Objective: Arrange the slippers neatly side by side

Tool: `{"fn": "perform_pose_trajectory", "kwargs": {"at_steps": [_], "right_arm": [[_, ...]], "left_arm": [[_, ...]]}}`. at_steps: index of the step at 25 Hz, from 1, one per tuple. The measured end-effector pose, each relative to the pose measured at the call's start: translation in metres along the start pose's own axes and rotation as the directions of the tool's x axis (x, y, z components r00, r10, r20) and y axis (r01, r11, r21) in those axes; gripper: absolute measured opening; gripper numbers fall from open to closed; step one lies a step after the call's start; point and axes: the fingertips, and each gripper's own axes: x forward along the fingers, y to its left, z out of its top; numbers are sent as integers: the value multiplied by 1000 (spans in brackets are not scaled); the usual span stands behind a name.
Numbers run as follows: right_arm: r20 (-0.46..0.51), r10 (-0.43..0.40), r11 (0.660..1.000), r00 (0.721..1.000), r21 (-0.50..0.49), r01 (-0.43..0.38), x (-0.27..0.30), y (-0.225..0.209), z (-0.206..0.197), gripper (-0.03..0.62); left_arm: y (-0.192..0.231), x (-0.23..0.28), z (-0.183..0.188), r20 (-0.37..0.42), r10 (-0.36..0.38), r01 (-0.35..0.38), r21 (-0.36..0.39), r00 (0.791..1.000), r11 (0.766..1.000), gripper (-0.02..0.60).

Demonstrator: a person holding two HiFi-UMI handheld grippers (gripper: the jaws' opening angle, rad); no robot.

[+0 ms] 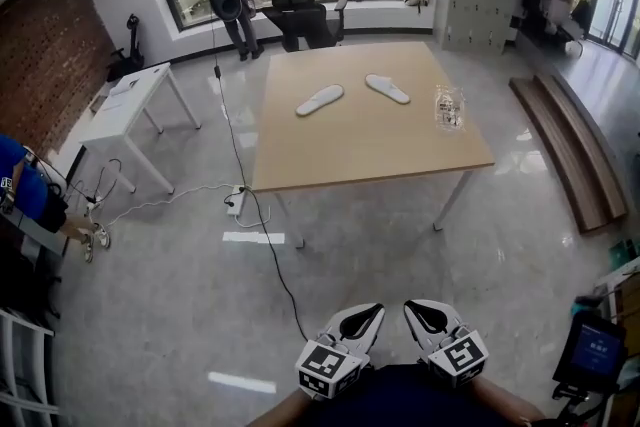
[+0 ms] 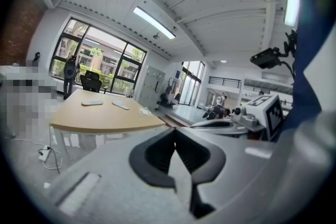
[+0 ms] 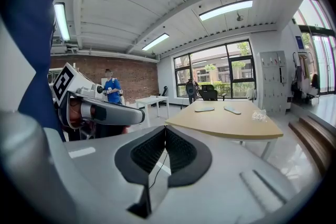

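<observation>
We hold both grippers low and close to our body, side by side over the glossy floor, well apart from the wooden table ahead. The left gripper has its jaws pressed fully together, and its own view shows the dark pads meeting along one line with nothing caught in them. The right gripper is in the same state: jaws closed tight and empty. Both tips point toward the table.

On the far half of the tabletop lie the left-hand slipper and the right-hand slipper, both white and flat on the wood. They are apart, not touching and not parallel. Their ends toward the far edge come nearer each other, while the ends toward us splay outward, so the pair forms an open wedge. The left-hand slipper sits around the middle of the table's width, and the right-hand one lies slightly nearer the far edge. A crumpled clear plastic bag rests near the right edge, well apart from both.

Beyond the far edge stands a black office chair with a person beside it at the window. A small white table stands off the left edge, and a black cable trails across the floor.
</observation>
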Motion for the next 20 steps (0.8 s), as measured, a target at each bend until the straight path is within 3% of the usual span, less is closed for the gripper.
{"fn": "perform_pose_trajectory", "kwargs": {"at_steps": [12, 20], "right_arm": [[-32, 26, 1000, 999, 6, -26, 46, -8, -4, 11], [-5, 106, 994, 994, 25, -105, 76, -41, 7, 11]], "left_arm": [[43, 13, -9, -24, 6, -7, -37, 1000, 999, 3], [66, 43, 9, -50, 90, -91, -22, 995, 996, 3]]}}
